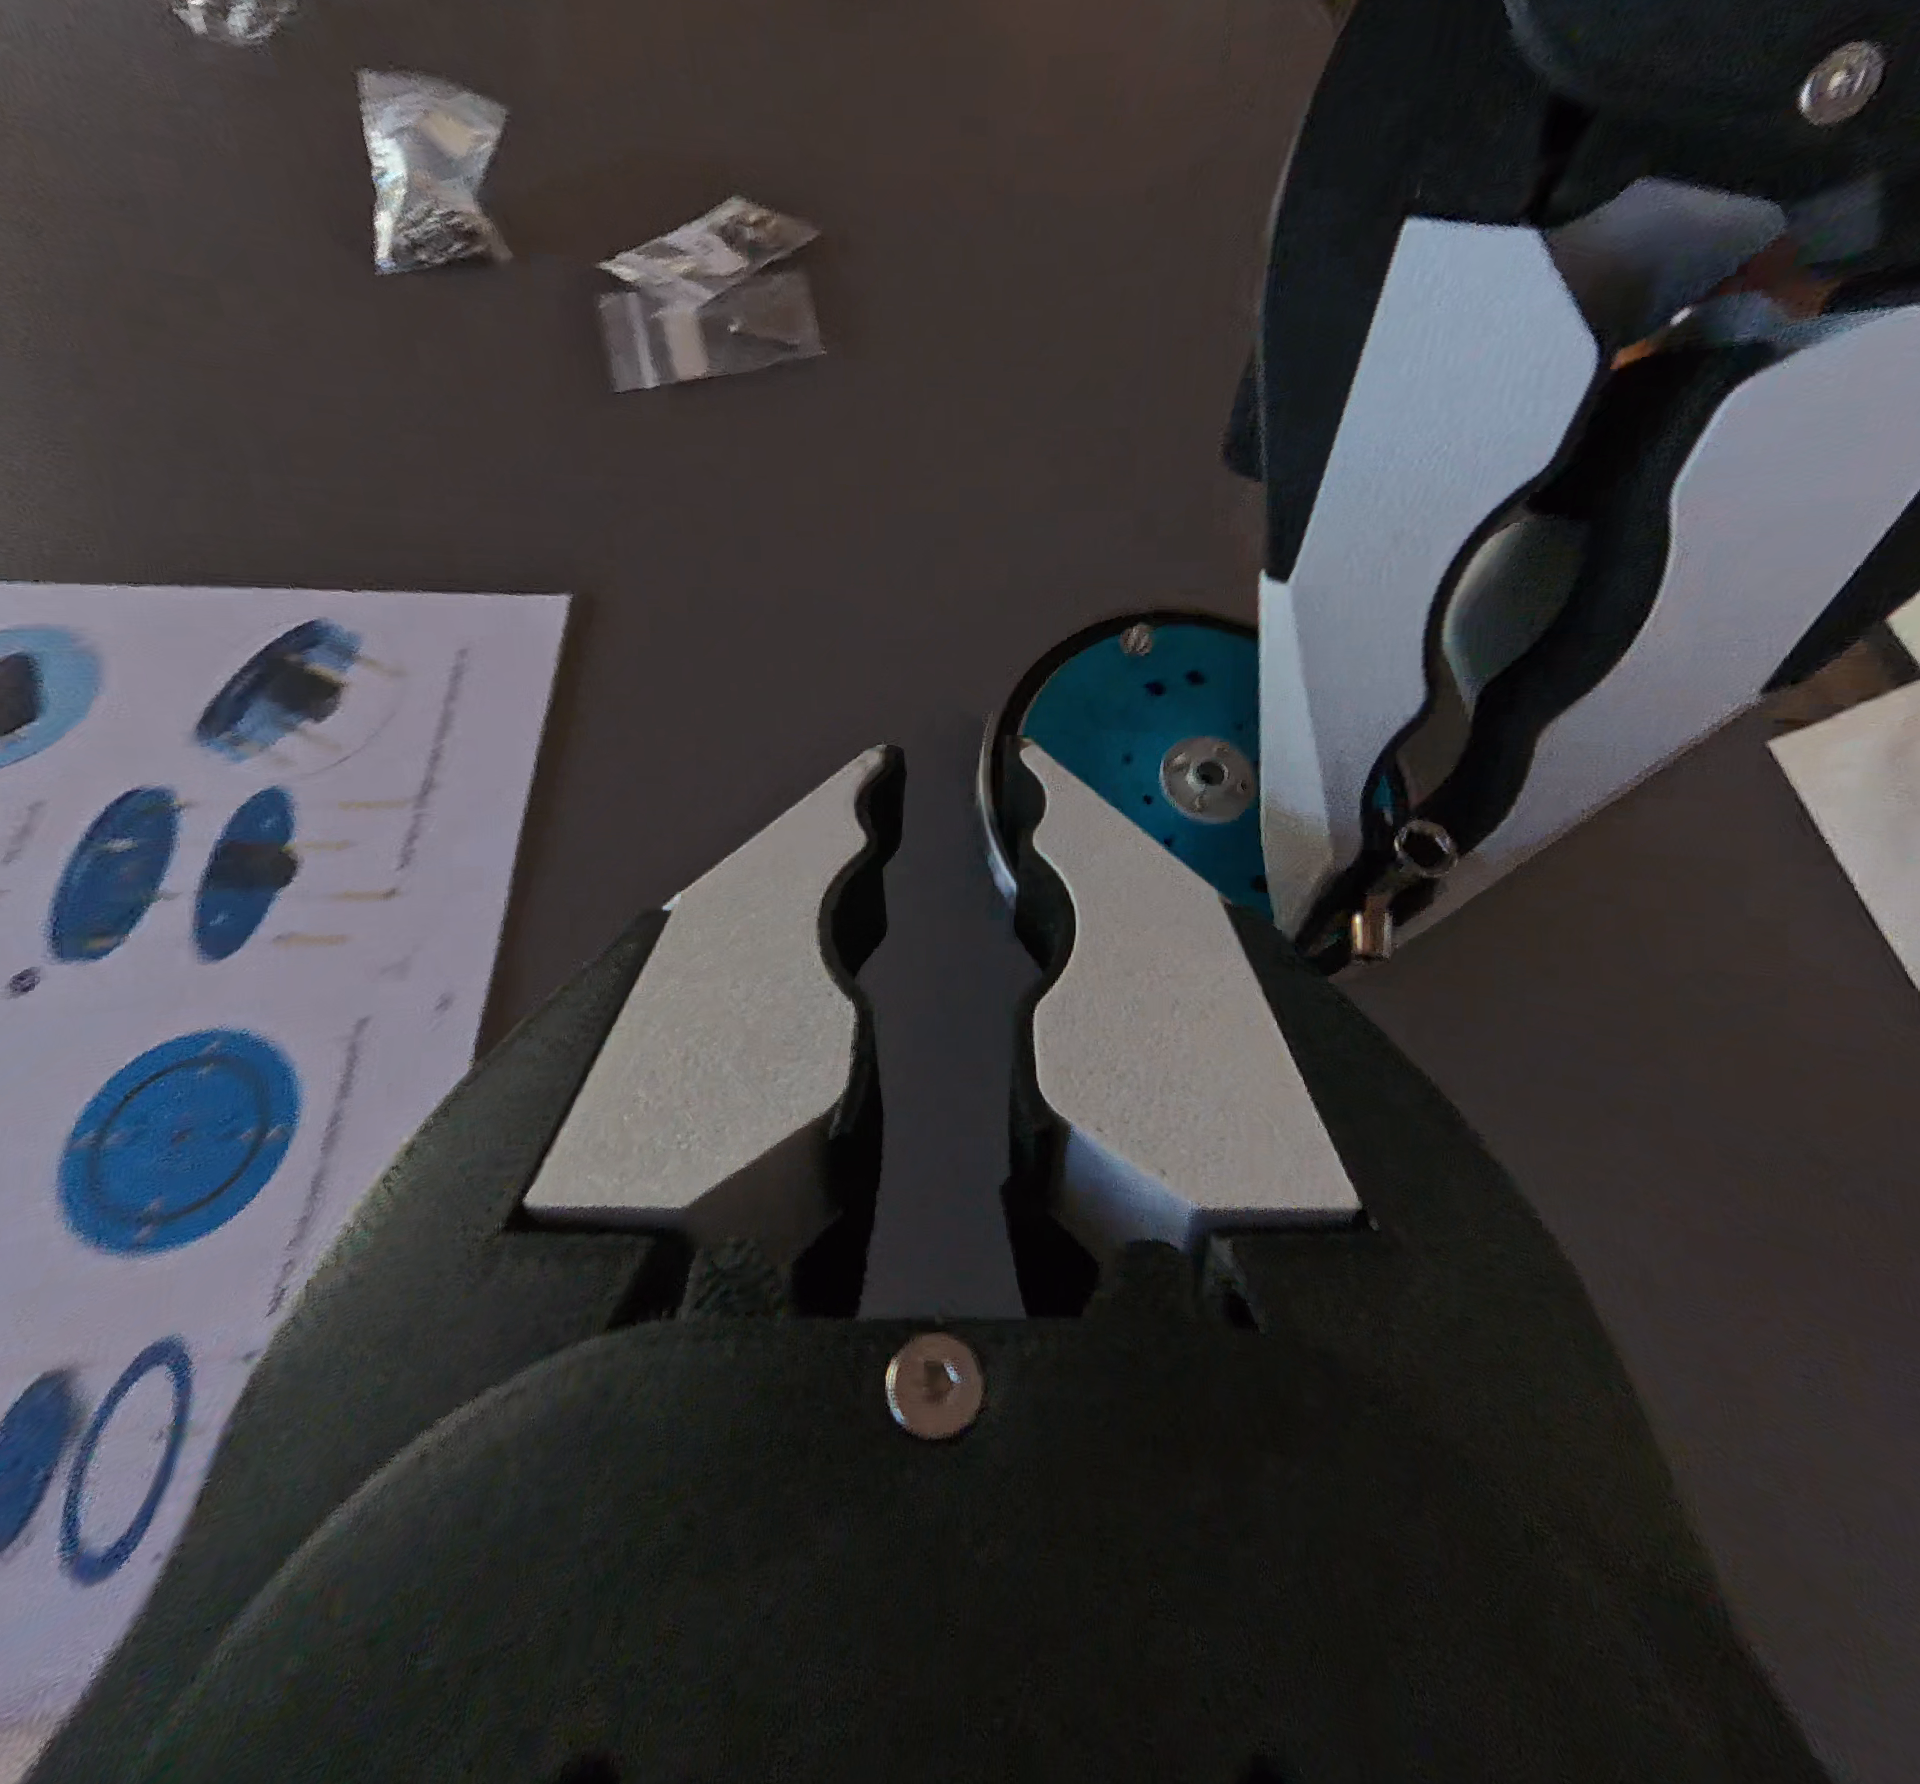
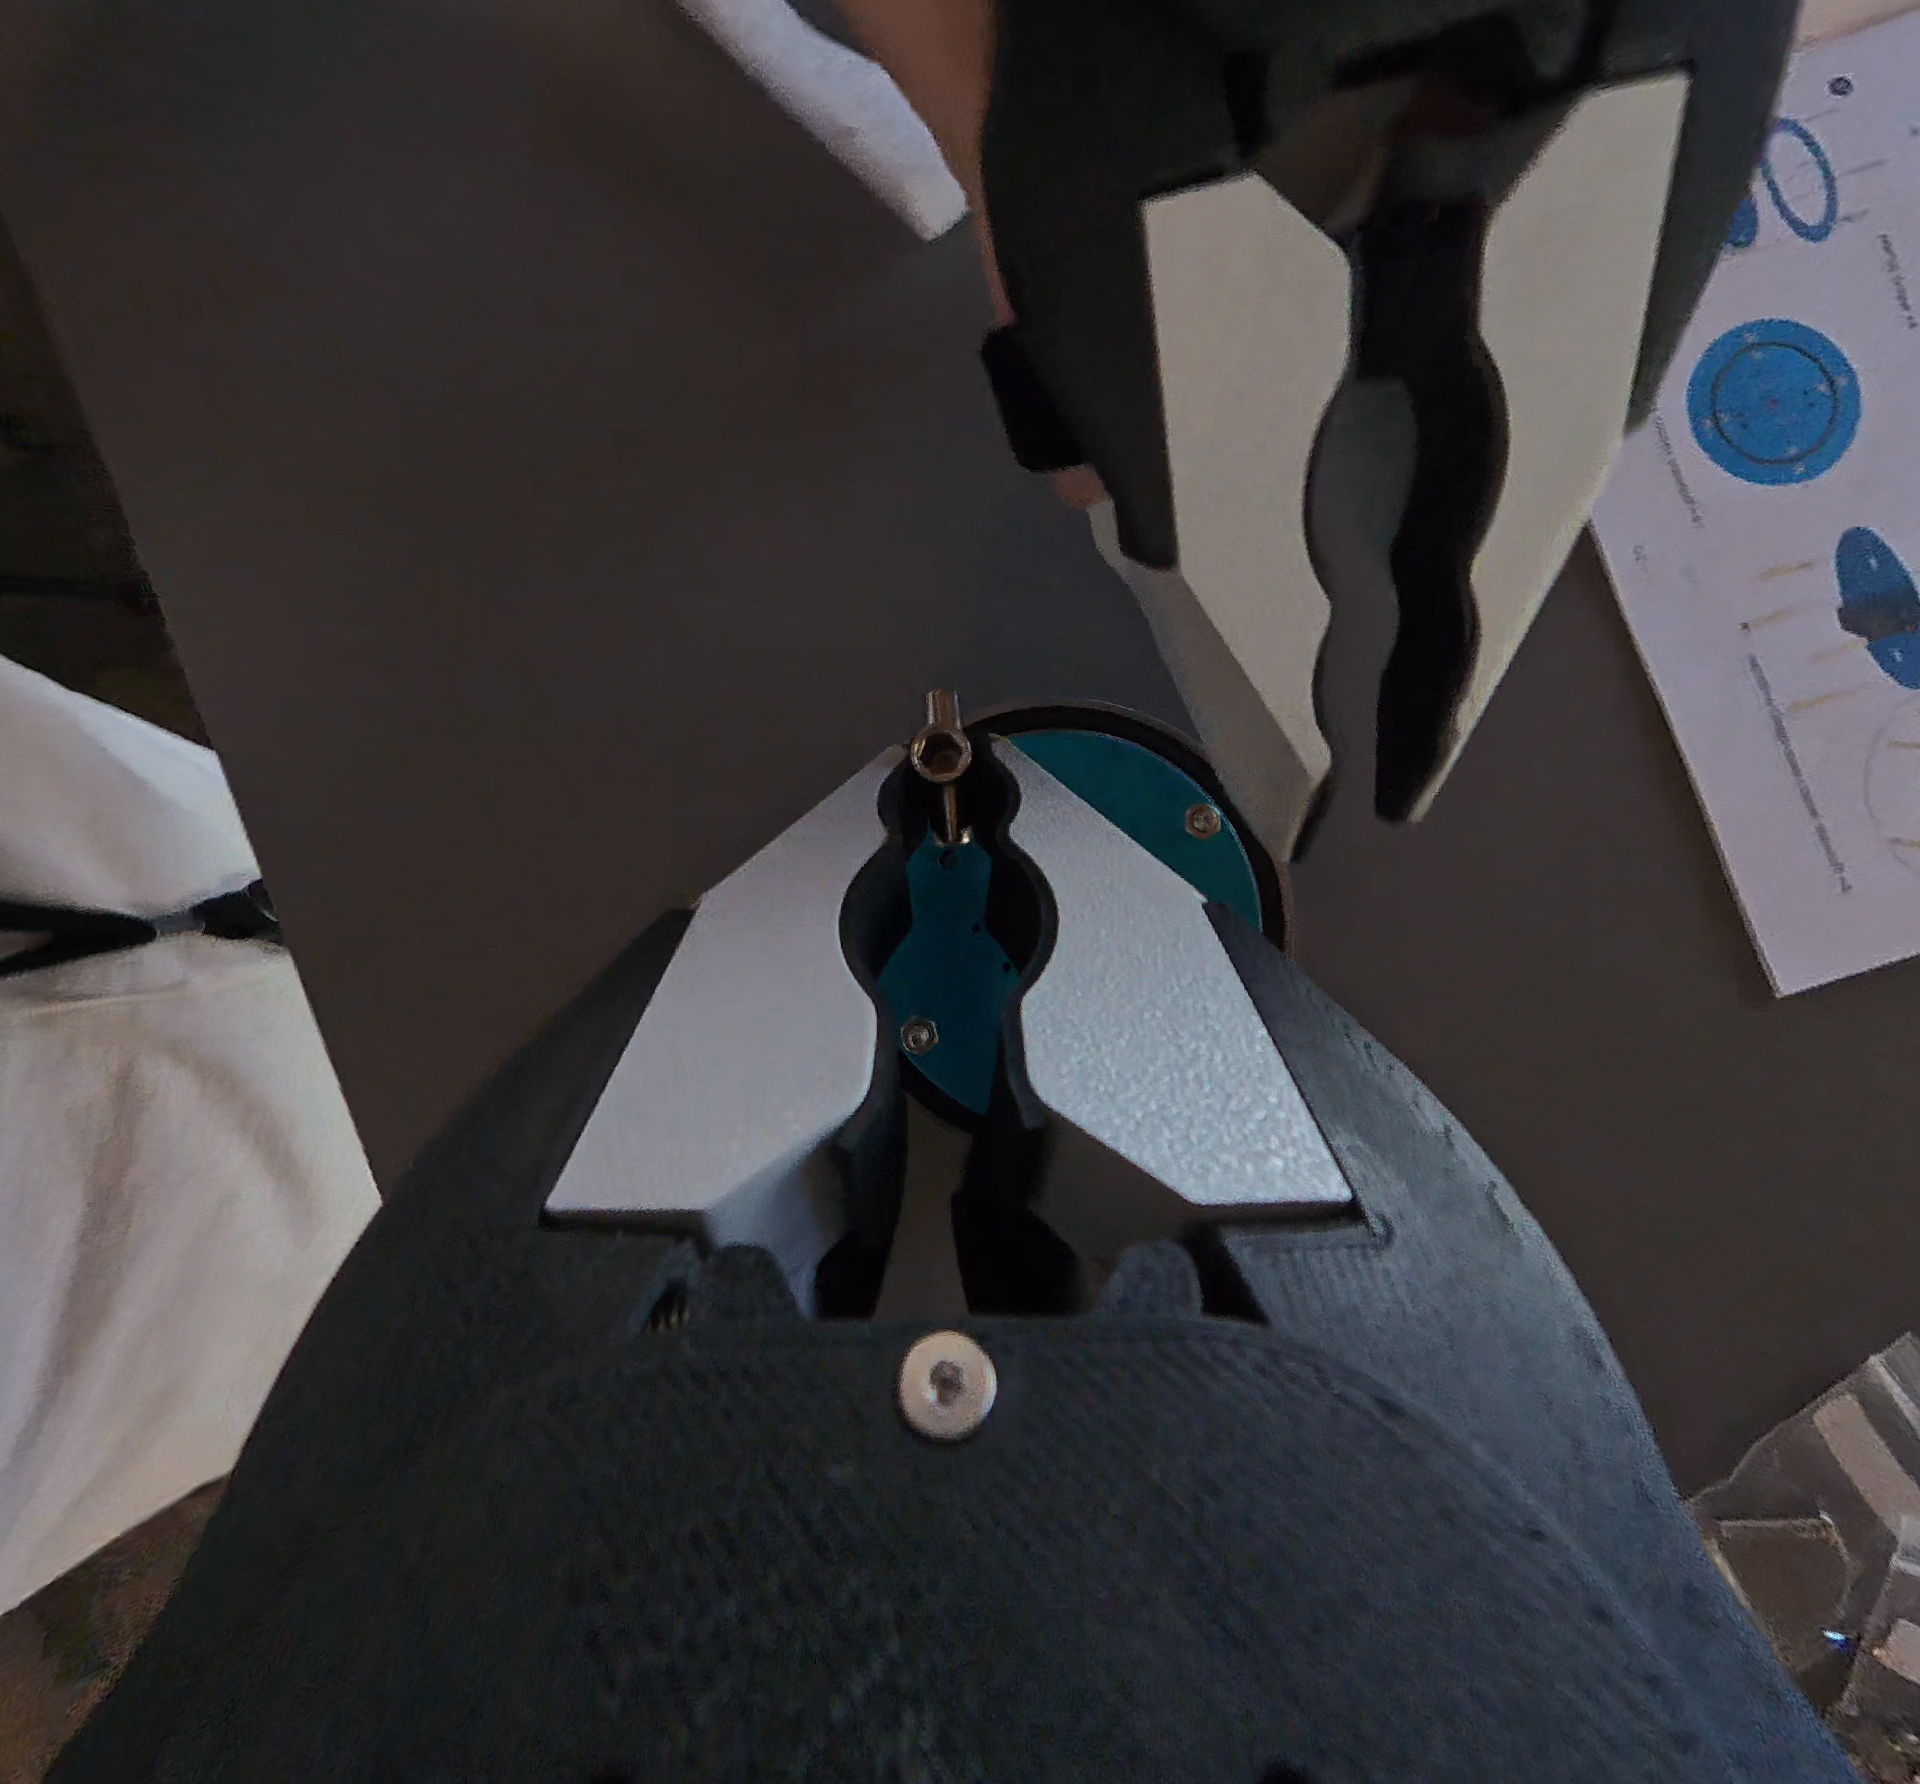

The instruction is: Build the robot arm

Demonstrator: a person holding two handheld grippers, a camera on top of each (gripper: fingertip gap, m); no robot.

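A round blue disc [image 1: 1143,726] with a black rim and small screws lies flat on the dark table [image 1: 935,384]. My left gripper [image 1: 958,763] is open and empty, low over the table, with its right finger over the disc's left edge. My right gripper [image 2: 951,773] is shut on a small metal fastener [image 2: 940,747] at its fingertips, held just above the disc [image 2: 1143,799]. In the left wrist view the right gripper [image 1: 1351,924] comes in from the upper right with the fastener [image 1: 1418,851] at its tips. The left gripper [image 2: 1356,799] shows at the upper right of the right wrist view.
A white printed sheet [image 1: 260,903] with blue disc pictures lies left of the disc; it also shows in the right wrist view [image 2: 1787,508]. Several small clear plastic bags [image 1: 436,176] lie at the back. Another white sheet [image 1: 1860,799] lies right. White cloth [image 2: 125,1059] lies beyond the table edge. The left gripper's tips are roughly 7 cm from the right gripper's.
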